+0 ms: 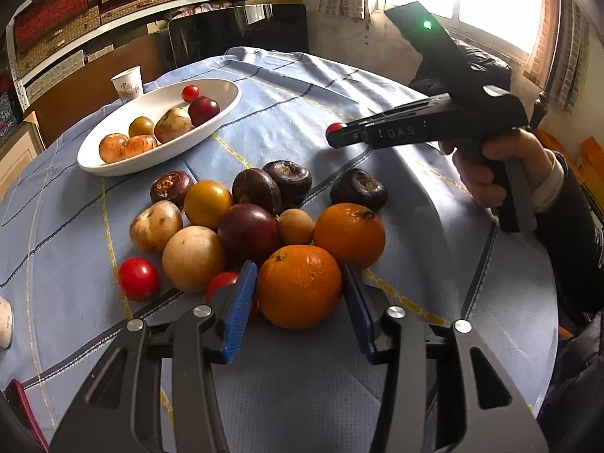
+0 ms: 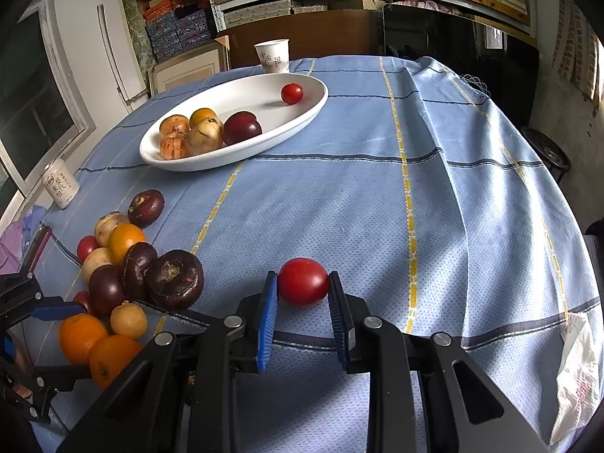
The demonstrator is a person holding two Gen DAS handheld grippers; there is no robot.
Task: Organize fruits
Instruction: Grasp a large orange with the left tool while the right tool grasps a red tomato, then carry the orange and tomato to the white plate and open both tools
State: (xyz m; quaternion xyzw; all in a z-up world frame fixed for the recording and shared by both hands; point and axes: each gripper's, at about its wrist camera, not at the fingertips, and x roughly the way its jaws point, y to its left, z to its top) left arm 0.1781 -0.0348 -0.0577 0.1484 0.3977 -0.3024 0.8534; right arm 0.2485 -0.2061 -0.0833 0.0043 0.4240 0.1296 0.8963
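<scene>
While the right gripper (image 2: 302, 294) pinches a cherry tomato (image 2: 303, 281), the left gripper (image 1: 298, 302), jaws spread, straddles the near orange (image 1: 299, 286); both need carrying to the white dish (image 1: 211, 128) at ten o'clock.

Fruit pile (image 1: 256, 226) lies before the dish (image 1: 113, 160); cup (image 1: 127, 83) apparently behind.
</scene>
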